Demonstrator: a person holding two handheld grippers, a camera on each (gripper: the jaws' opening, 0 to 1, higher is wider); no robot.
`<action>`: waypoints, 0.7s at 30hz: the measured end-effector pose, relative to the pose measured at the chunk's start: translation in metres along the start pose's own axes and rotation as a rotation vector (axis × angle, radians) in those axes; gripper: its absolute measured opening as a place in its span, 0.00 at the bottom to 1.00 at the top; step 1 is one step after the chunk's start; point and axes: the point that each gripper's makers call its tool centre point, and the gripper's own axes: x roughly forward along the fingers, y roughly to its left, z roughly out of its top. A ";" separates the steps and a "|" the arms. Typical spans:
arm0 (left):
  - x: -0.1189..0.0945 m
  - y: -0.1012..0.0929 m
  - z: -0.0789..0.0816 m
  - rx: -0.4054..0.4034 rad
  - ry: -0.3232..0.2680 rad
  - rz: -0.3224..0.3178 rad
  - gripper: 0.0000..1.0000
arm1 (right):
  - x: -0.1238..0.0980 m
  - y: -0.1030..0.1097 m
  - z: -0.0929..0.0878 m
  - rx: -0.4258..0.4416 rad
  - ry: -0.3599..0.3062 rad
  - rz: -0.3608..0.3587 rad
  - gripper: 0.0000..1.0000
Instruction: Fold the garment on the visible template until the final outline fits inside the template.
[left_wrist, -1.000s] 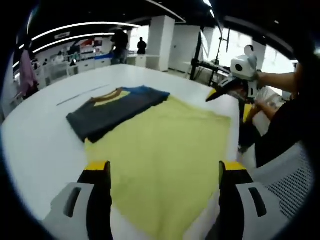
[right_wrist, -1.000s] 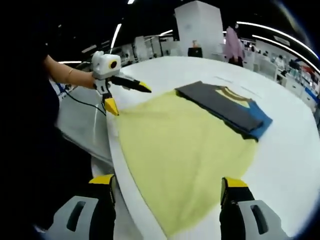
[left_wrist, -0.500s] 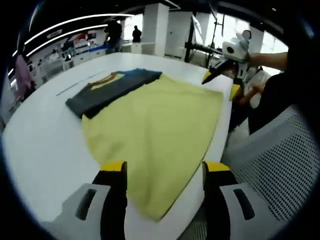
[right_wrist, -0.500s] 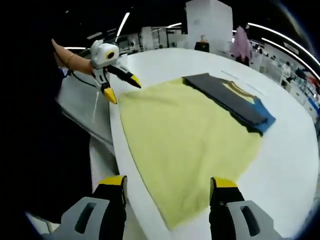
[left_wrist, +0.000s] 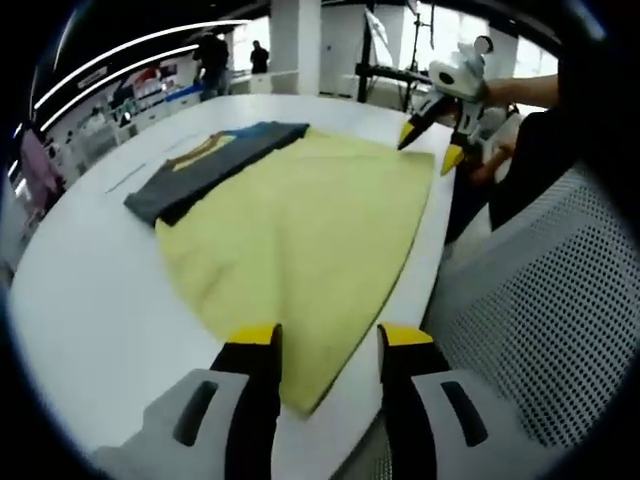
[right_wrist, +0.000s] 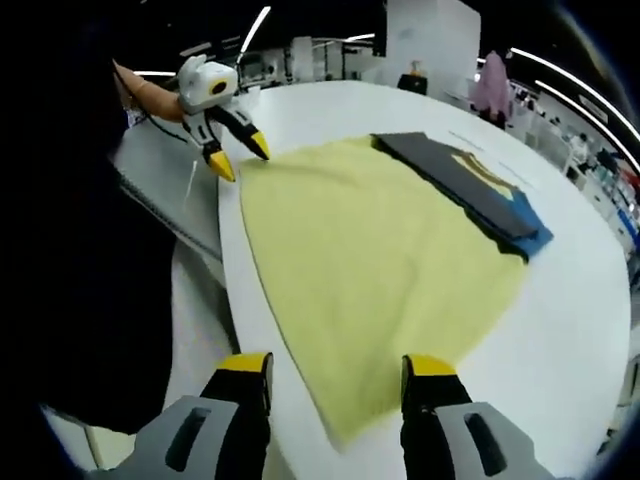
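Spread flat on the round white table (left_wrist: 80, 290), the large pale-yellow cloth garment (left_wrist: 300, 230), one corner reaching the near table edge in each view; lying along its far side, the folded dark-grey, blue and mustard shirt (left_wrist: 205, 165), overlapping the yellow edge, also seen in the right gripper view (right_wrist: 470, 185); no separate template outline to be made out, so cannot tell where it lies. Changed over the last second: both pairs of yellow-tipped jaws drawn closer together, from well apart to a narrow gap, and both cameras brought lower and nearer to the yellow corners. Taken to mean the opening of a fold: two corners of one edge about to be pinched; nothing folded yet, so the task judged barely begun. Left gripper (left_wrist: 325, 335) low over the near corner of the yellow cloth, jaws narrowed but still parted, the cloth tip between them, no grip yet; also seen from across the table (right_wrist: 235, 150), angled down at the table edge, held by a bare forearm. Right gripper (right_wrist: 335, 365) likewise narrowed but parted, astride its yellow corner, holding nothing; seen from the other side (left_wrist: 430, 140) tilted down beside the far corner, near a mesh-backed chair (left_wrist: 520, 300).
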 end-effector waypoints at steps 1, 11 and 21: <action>0.000 0.000 -0.001 0.010 0.003 0.006 0.33 | 0.000 0.000 -0.001 -0.005 0.001 -0.005 0.47; 0.002 0.002 -0.009 0.041 0.040 0.023 0.30 | 0.002 -0.003 -0.013 -0.040 0.052 -0.026 0.40; 0.002 0.007 -0.009 0.048 0.041 0.028 0.28 | 0.003 -0.005 -0.013 -0.021 0.050 -0.025 0.40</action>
